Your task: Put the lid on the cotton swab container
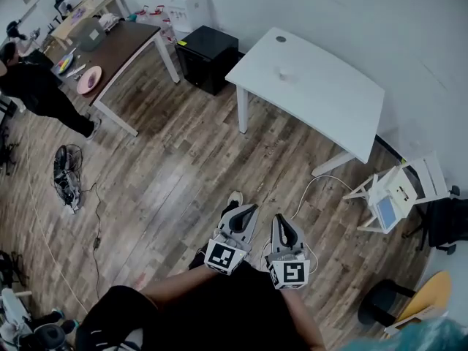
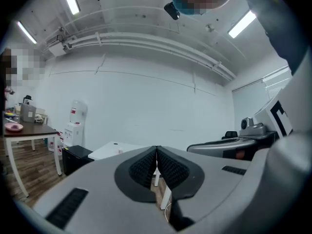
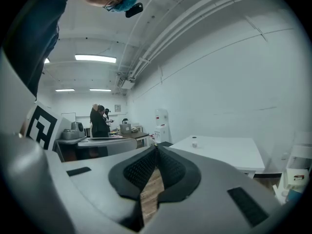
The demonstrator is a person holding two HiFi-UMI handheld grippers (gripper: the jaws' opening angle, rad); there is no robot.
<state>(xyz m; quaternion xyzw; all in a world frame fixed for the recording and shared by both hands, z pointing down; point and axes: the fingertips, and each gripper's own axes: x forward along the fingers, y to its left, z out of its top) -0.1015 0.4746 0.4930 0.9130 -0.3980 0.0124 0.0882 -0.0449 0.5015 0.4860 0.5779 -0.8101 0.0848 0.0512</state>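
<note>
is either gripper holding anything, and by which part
Nothing is held. The left gripper and the right gripper both have their jaws shut with nothing between them. The small container stands untouched on the white table.

White table point(image 1: 322, 97); brown wood-grain floor point(image 1: 175, 174); black cabinet point(image 1: 208, 55); left gripper point(image 1: 249, 210), right gripper point(image 1: 281, 219) grey with black

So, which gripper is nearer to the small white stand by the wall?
Right. The right gripper lies left of the white stand; the left gripper lies farther left.
</note>
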